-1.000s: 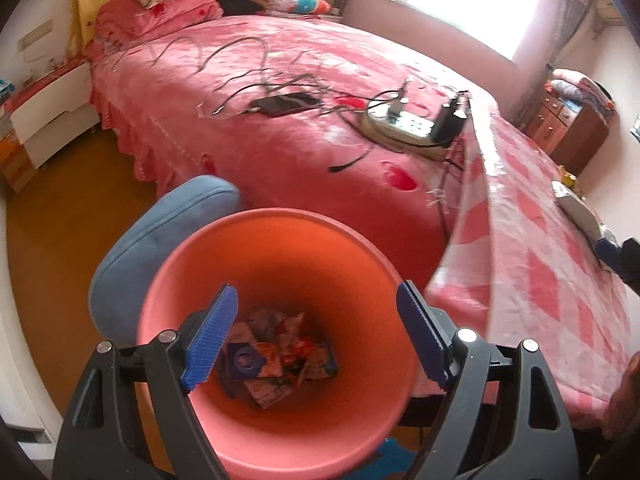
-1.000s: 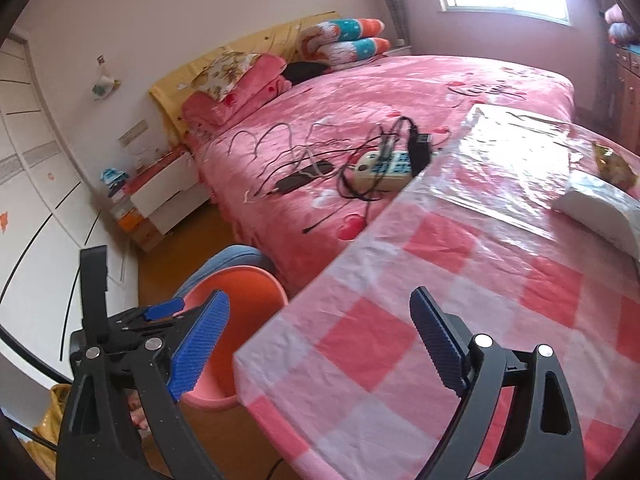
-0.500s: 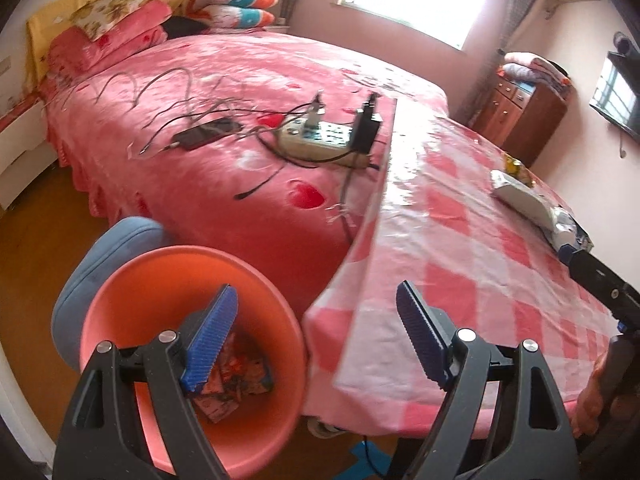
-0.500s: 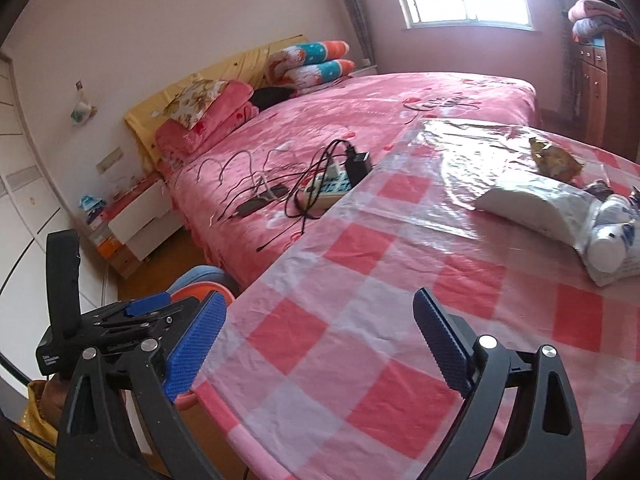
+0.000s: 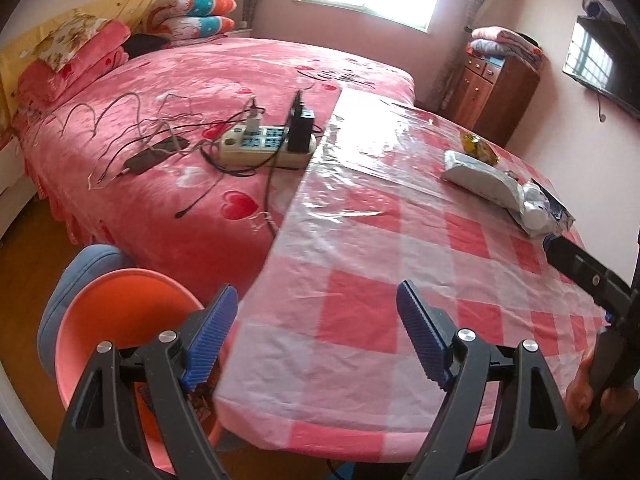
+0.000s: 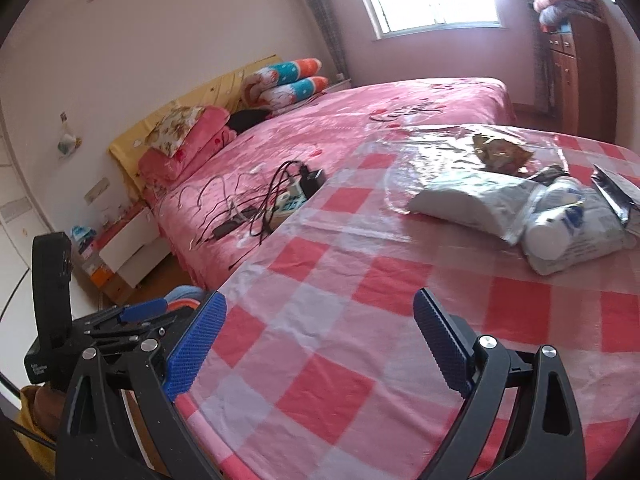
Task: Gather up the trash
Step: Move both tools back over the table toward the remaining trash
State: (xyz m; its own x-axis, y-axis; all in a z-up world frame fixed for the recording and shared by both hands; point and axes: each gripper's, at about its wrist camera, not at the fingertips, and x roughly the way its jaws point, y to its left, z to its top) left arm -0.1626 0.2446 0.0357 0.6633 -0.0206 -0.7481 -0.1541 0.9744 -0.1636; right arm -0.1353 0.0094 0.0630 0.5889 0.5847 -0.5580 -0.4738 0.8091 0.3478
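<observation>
While both tools gape empty, only the left view shows the bin's [image 5: 120, 312] inside.

Table [image 5: 360, 280]: set against the bed [image 5: 200, 80], at its 3 o'clock side.
Bin [image 5: 120, 320]: placed on the floor, at 9 o'clock of the table's near corner.
Power strip [image 5: 260, 146]: laid on the bed, just beside the table edge.
Wrappers [image 6: 500, 148]: gathered on the table at 1 o'clock, with a bottle [image 6: 552, 224] among them.
Cabinet [image 5: 500, 88]: found behind the table, at 1 o'clock.

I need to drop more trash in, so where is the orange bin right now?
In the left wrist view the orange bin sits on the floor at lower left, beside the checked table and the bed.
</observation>
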